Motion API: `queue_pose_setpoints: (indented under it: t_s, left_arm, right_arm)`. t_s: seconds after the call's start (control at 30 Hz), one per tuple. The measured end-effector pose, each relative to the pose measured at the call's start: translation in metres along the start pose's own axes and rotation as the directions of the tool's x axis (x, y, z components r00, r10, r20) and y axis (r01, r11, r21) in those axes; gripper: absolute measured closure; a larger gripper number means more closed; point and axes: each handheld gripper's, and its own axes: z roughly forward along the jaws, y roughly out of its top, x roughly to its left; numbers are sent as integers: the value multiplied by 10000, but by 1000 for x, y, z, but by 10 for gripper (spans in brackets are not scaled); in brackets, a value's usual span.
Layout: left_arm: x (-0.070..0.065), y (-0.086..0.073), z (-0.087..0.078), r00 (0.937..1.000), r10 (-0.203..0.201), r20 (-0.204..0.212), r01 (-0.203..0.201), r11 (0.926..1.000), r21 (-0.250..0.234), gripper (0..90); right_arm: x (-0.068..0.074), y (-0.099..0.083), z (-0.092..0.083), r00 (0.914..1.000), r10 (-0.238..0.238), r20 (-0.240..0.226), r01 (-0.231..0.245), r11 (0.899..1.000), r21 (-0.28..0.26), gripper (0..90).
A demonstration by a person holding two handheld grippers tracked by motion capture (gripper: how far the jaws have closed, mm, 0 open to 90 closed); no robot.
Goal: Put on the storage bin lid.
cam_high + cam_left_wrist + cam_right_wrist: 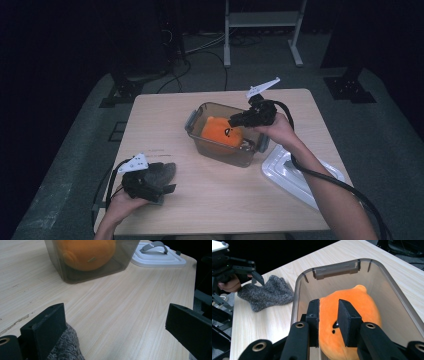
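Orange plush toy (220, 131) lies inside the clear plastic bin (196, 120) — that is where we find it, near the middle of the bench (210, 200). Going down in size, we start with the bench, a pale wooden top. On it, the bin stands open, and its white lid (280, 172) with a grey handle lies flat just to the right of it. The plush takes up much of the bin's floor. Near the bench's left front corner we see a grey knitted sock (162, 172) lying flat. The left claw (167, 187) rests at the sock with its jaws wide apart, one jaw touching the knit, gripping nothing. The right claw (329, 323) hovers over the bin — its jaws stand a little apart just above the plush, not pressing on it.
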Motion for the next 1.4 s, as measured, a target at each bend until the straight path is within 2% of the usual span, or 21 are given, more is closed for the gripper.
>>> queue_pose_setpoints:
  t_s: [0.17, 0.8, 0.97, 1.1, 1.4]
  left_arm:
    - [1, 0, 0, 10000, -10, -32, 10, 10000, -1, 25]
    - [0, -1, 1, 10000, -14, -20, 14, 10000, 37, 26]
    - [0, -1, 1, 10000, -2, -16, 2, 10000, 46, 25]
    - [0, -1, 1, 10000, -58, -36, 58, 10000, 19, 25]
    - [0, 0, 2, 10000, 2, -21, -1, 10000, 47, 25]
  right_arm:
    - [0, -8, -15, 9999, 114, 65, -113, 9997, -206, 678]
    - [0, -32, -49, 9987, 359, 366, -338, 9978, -574, 590]
    - [0, -39, -59, 9978, 393, 543, -356, 9971, -674, 539]
    - [0, -47, -69, 9966, 467, 677, -411, 9958, -818, 448]
    - [2, -62, -81, 9941, 554, 929, -467, 9946, -927, 337]
